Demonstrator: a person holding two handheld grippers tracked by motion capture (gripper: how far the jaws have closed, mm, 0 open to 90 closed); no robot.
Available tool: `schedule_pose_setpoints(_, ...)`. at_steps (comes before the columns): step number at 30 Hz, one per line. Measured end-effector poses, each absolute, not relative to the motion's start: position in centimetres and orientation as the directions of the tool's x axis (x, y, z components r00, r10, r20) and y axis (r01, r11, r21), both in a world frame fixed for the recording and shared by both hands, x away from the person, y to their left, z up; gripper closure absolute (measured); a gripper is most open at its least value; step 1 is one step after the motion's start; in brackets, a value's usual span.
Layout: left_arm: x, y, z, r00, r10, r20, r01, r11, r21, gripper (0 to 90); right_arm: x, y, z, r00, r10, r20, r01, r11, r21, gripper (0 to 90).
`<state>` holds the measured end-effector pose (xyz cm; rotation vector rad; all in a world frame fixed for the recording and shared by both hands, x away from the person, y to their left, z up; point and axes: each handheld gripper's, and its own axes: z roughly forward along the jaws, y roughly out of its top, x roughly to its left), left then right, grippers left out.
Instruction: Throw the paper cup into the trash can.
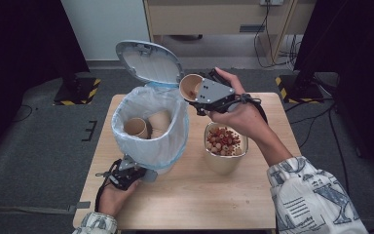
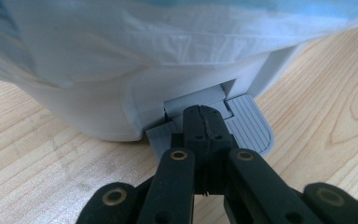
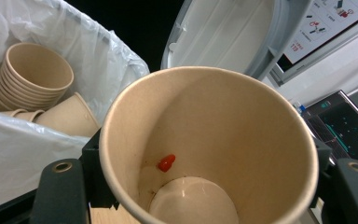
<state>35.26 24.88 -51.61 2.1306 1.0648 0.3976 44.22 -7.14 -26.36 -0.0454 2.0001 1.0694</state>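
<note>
Left gripper point(image 2: 204, 116): jaws clenched, pressing the bin point(image 1: 148, 124) pedal point(image 2: 249, 126).
Right gripper point(image 1: 195, 95): grasping a paper cup point(image 1: 191, 87) (tilted) — beside the bin rim.

I can read almost nothing here. In the right gripper view, a white sticker point(image 3: 328, 21) in the top right corner, behind the raised bin lid point(image 3: 233, 32), carries small red pictograms and a short red mark that might be digits, too small and cut off for me to make out. The dark screen point(image 3: 347, 126) at the right edge shows teal dots, no legible characters. I find no brand or number on the paper cups.
</note>
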Motion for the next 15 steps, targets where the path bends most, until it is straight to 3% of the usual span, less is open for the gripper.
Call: schedule_pose_setpoints(15, 35.2, 24.9, -51.6, 0.613, 0.789, -0.039, 0.571, -0.409, 0.712, 90.0, 44.0, -5.4, -25.9, -0.676, 0.327, -0.661, -0.386, 0.607, 0.695, 29.2)
